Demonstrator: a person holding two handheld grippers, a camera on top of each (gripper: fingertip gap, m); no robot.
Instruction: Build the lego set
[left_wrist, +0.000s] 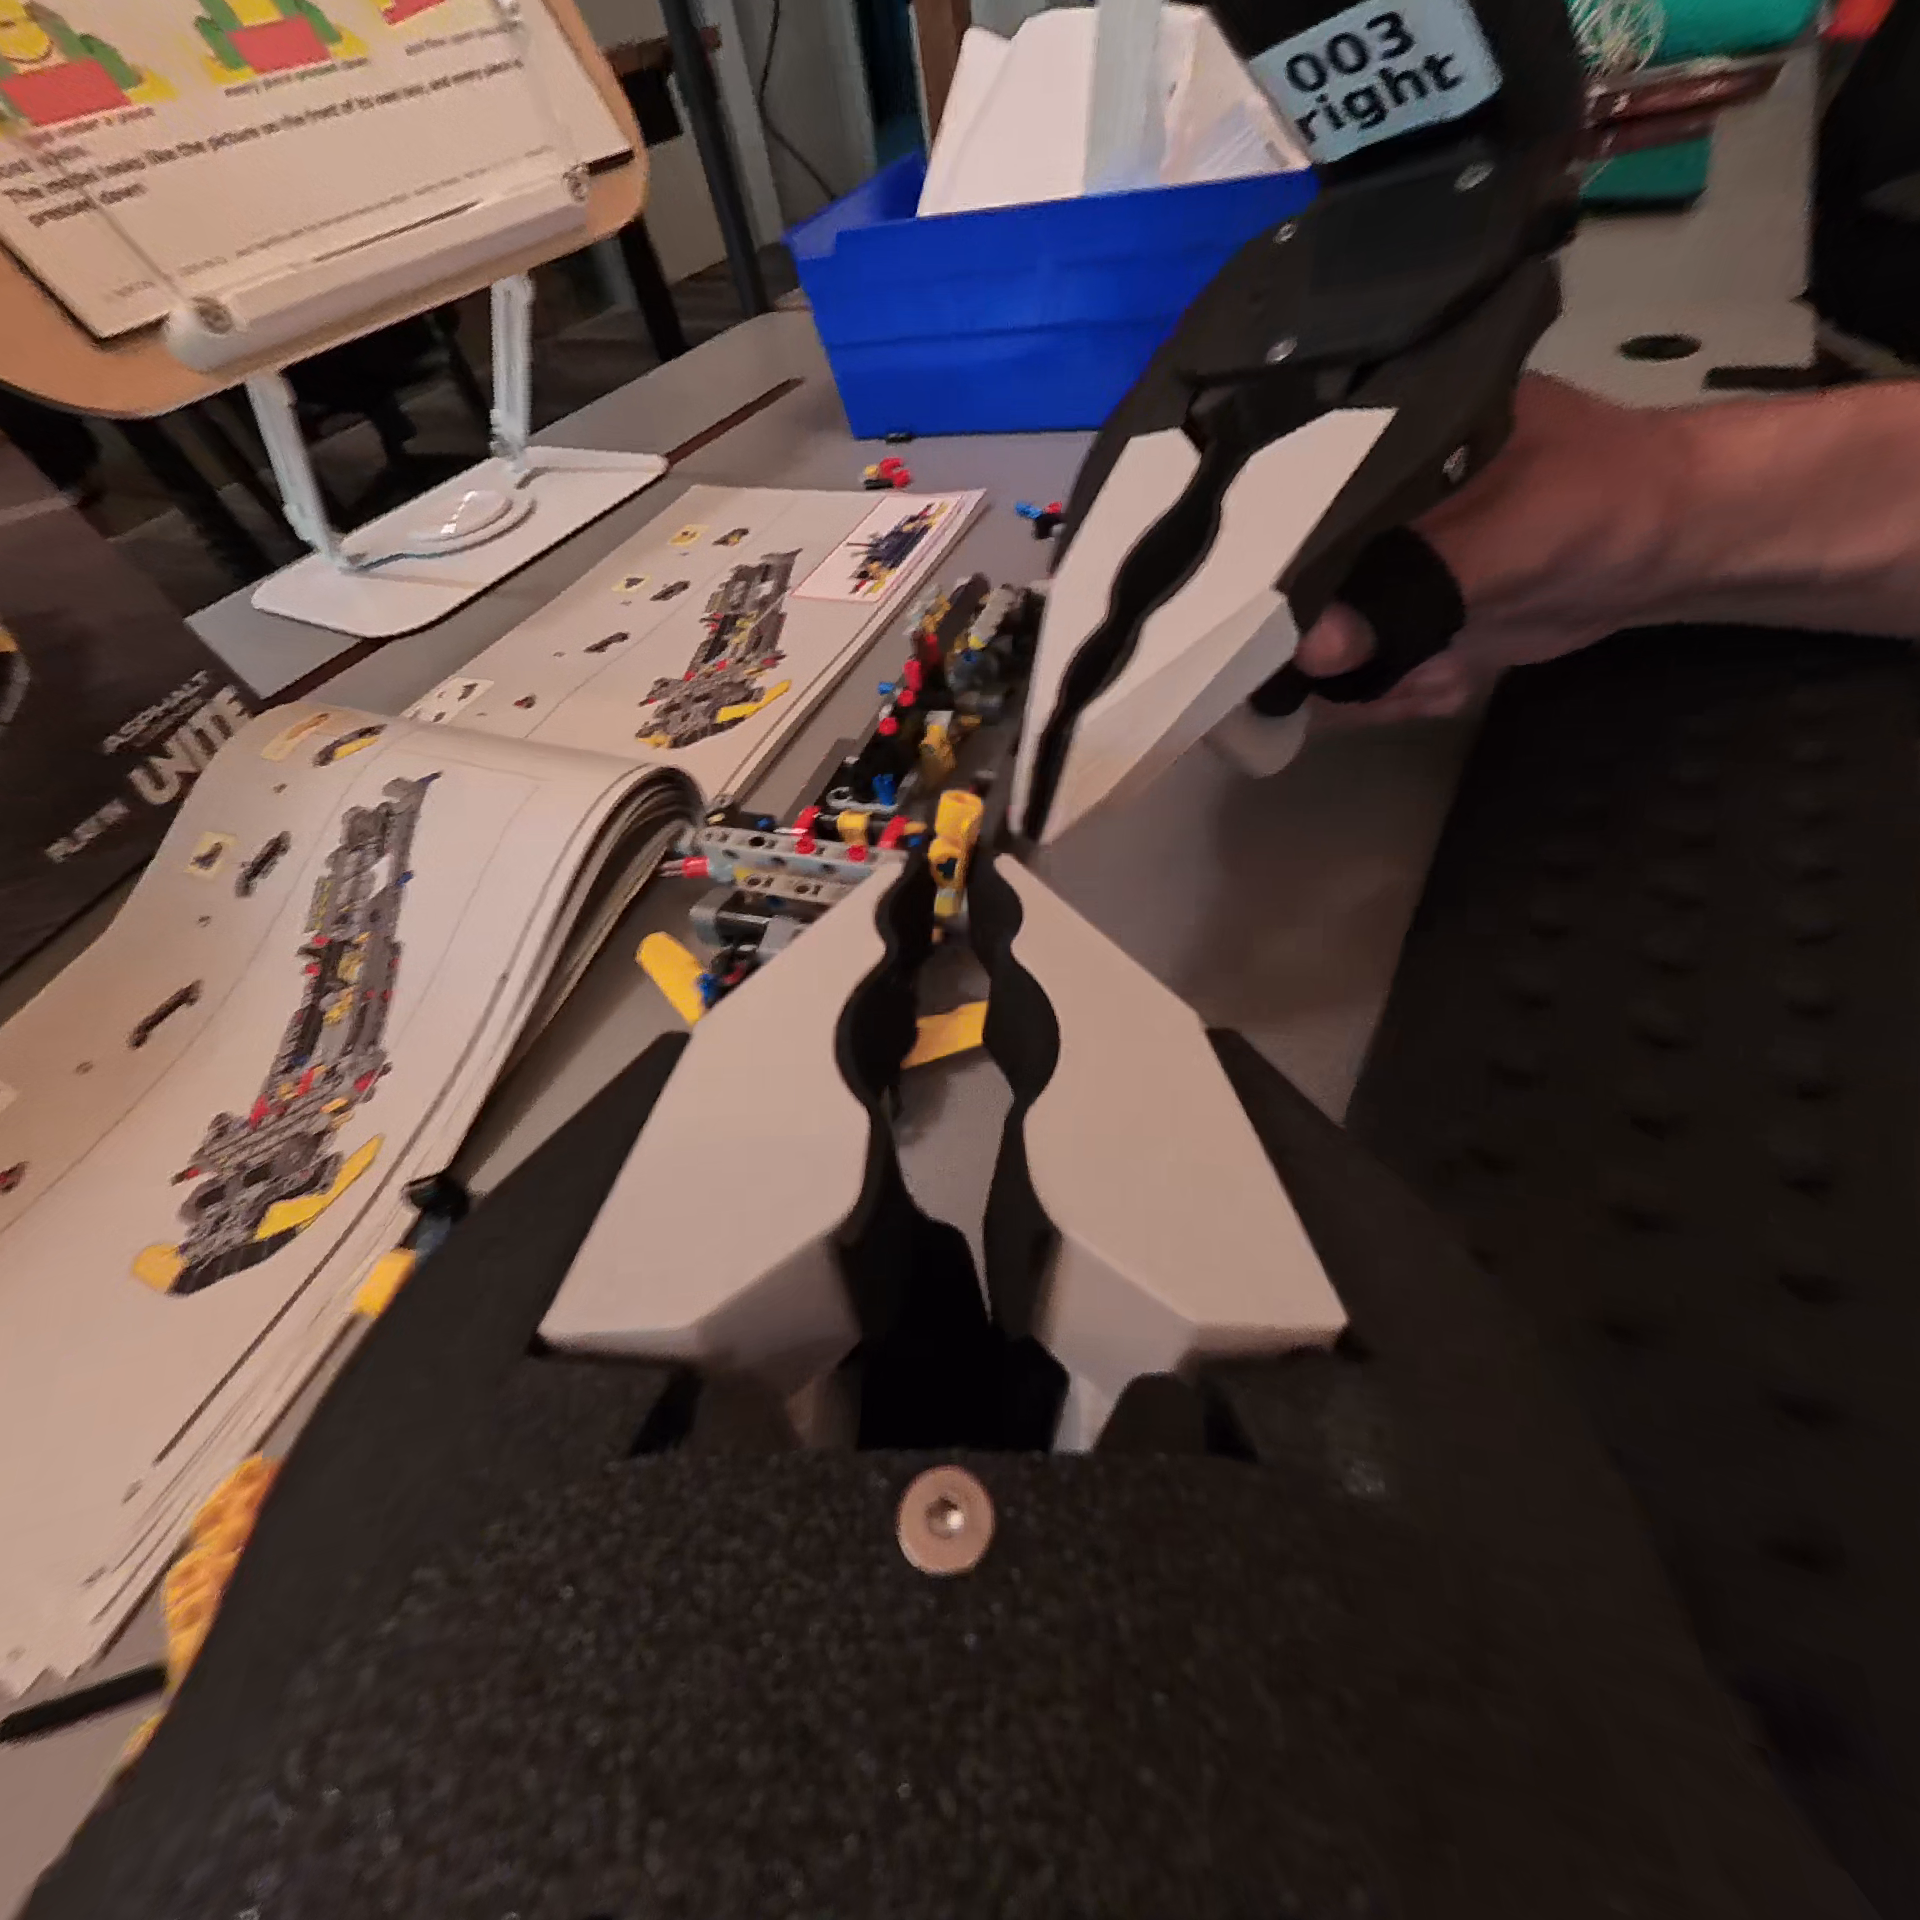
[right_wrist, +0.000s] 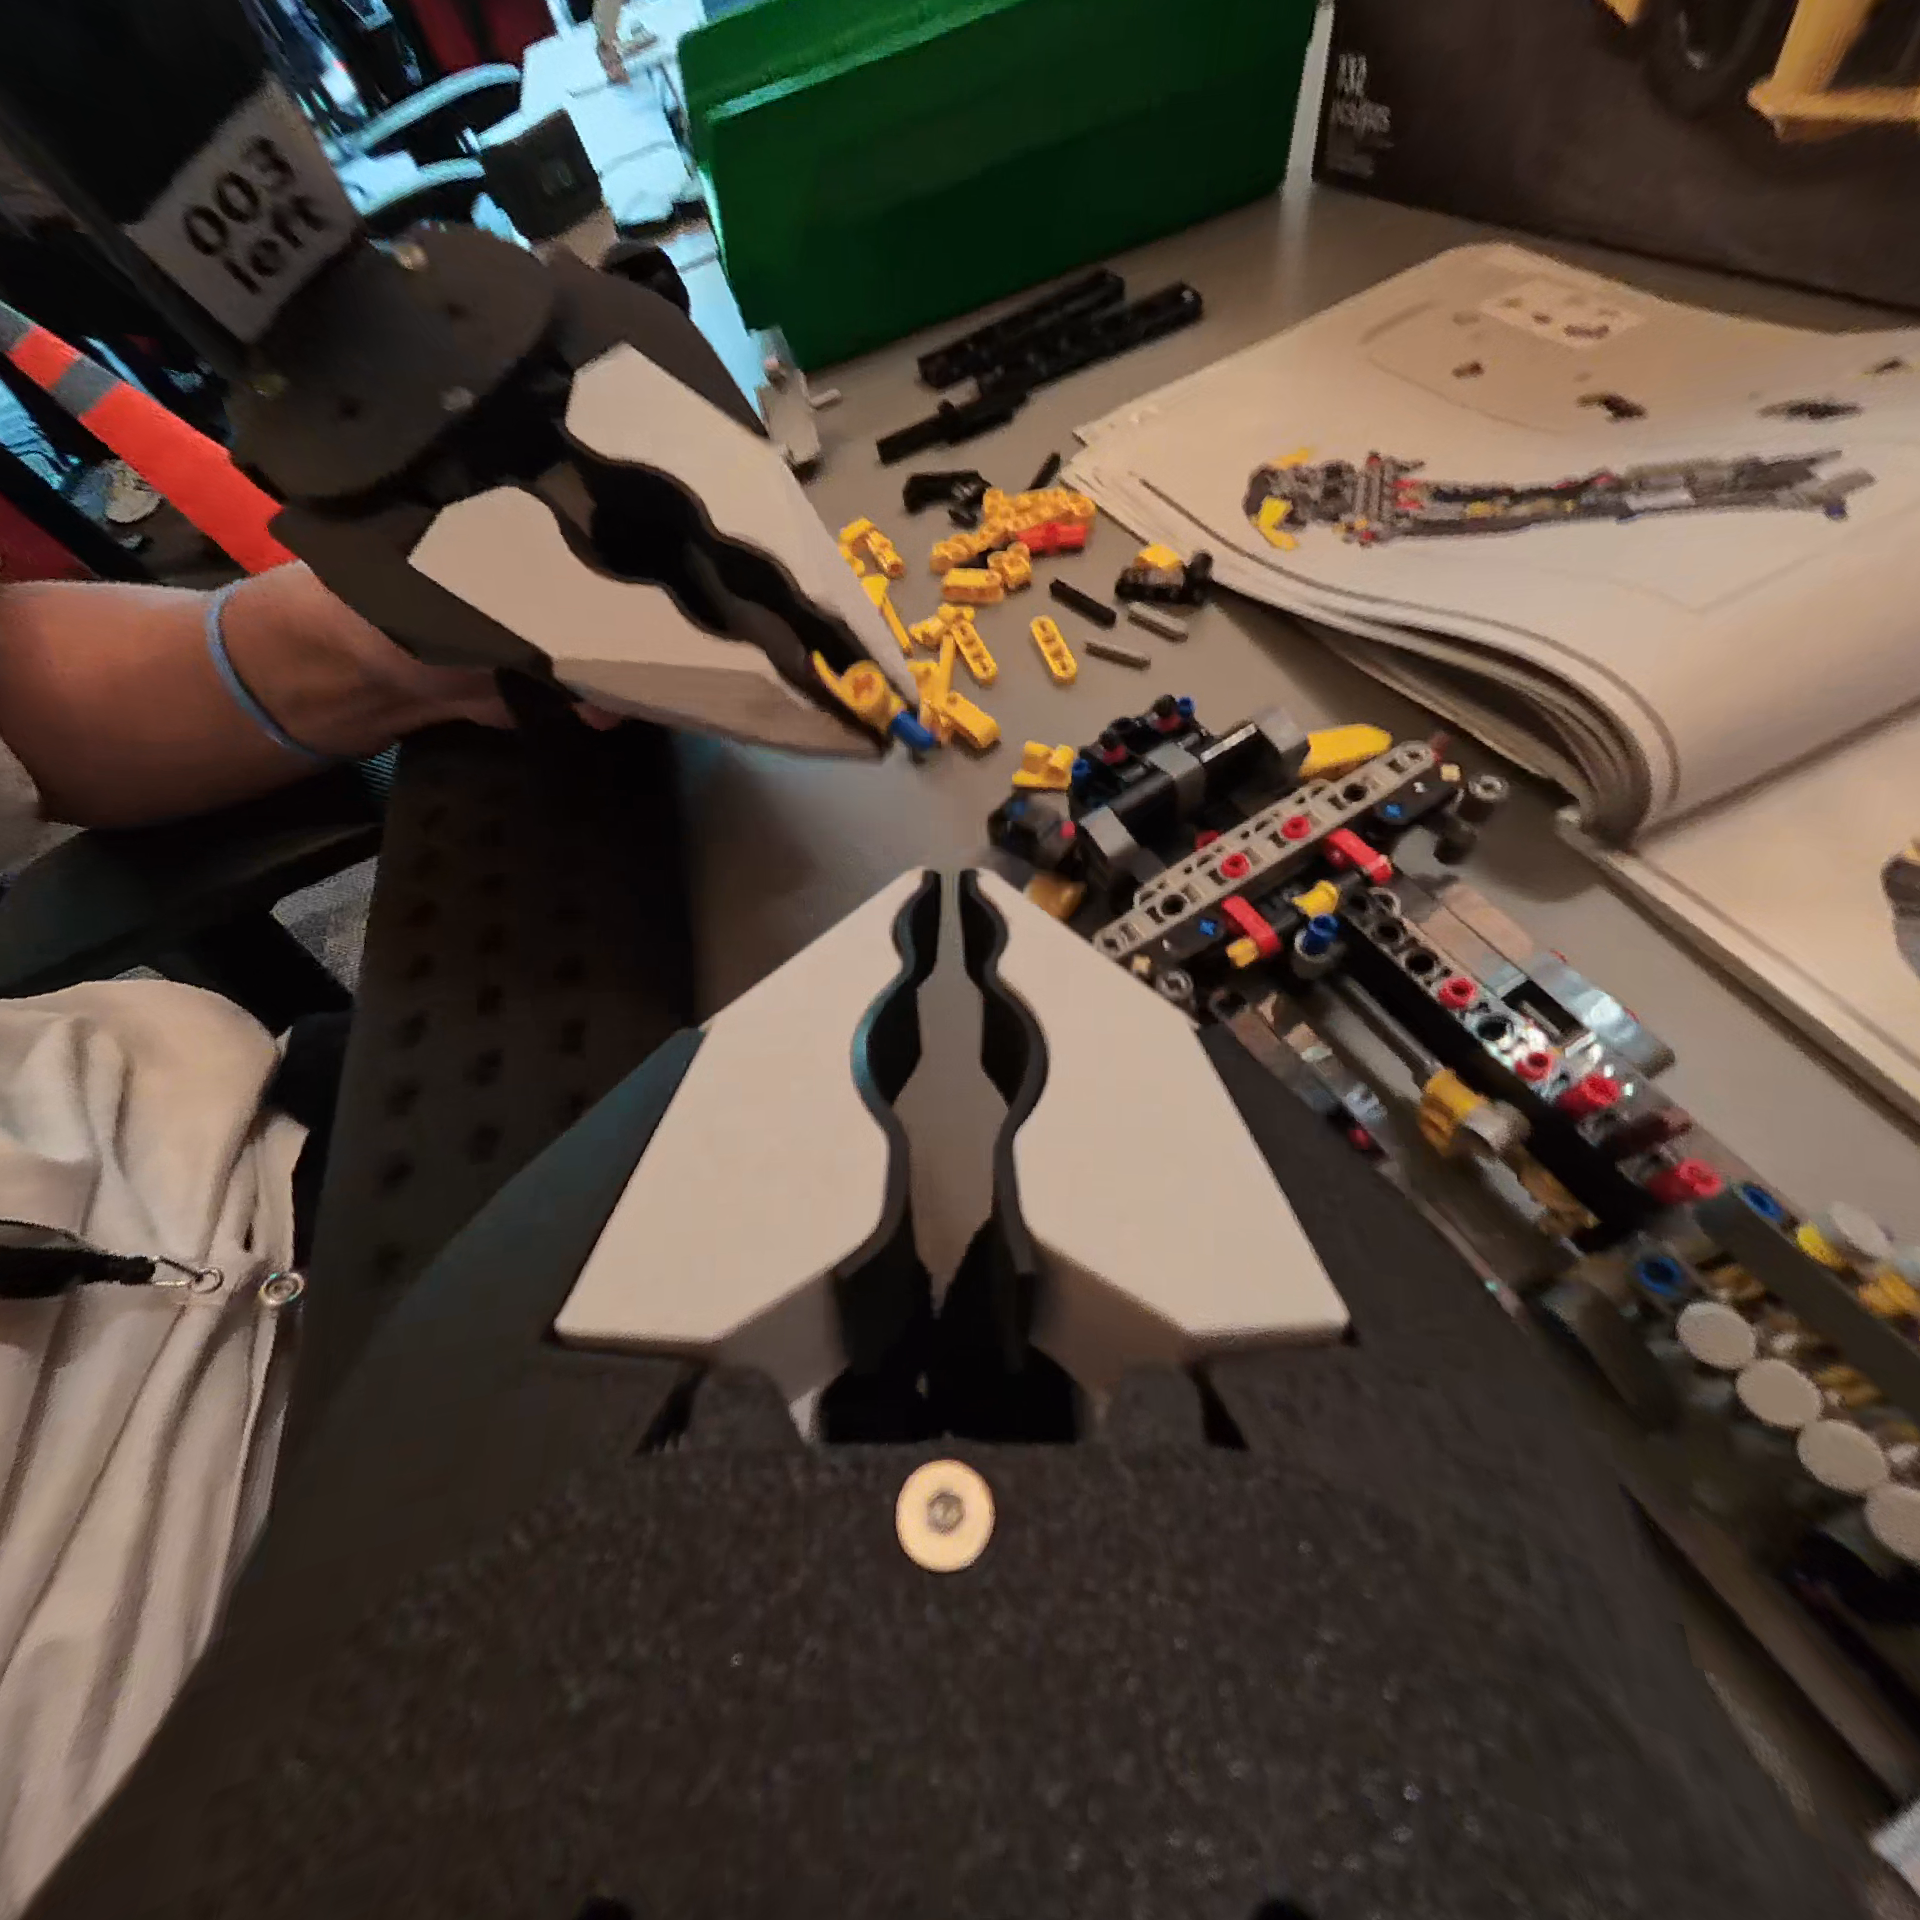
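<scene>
Grey tabletop (right_wrist: 810, 831) fills both wrist views, cluttered. Your left gripper (right_wrist: 888, 717) pinches a small yellow piece (right_wrist: 868, 691) with a blue pin (right_wrist: 914, 730) at its end, right at the fingertips; in its own view the same yellow piece (left_wrist: 954, 847) sits between the tips. Your right gripper (right_wrist: 951, 883) has its fingers nearly pressed together, a thin gap only, nothing between them; it hovers above the table.

Just right of your right gripper's tips lies the long lego chassis (right_wrist: 1351, 935), grey and black beams with red, blue and yellow pins, running back along that gripper's right side. Ahead of the right gripper, just beyond your left gripper's tips, a scatter of loose yellow pieces (right_wrist: 977, 582). Farther ahead, black beams (right_wrist: 1049, 332) and a green bin (right_wrist: 987, 156).

Open instruction booklet (left_wrist: 364, 935) lies left of your left gripper, touching the chassis edge. Blue bin (left_wrist: 1039, 291) sits far ahead of it, a white document stand (left_wrist: 457, 540) ahead-left. Your hand (left_wrist: 1455, 623) grips the right gripper's handle.
</scene>
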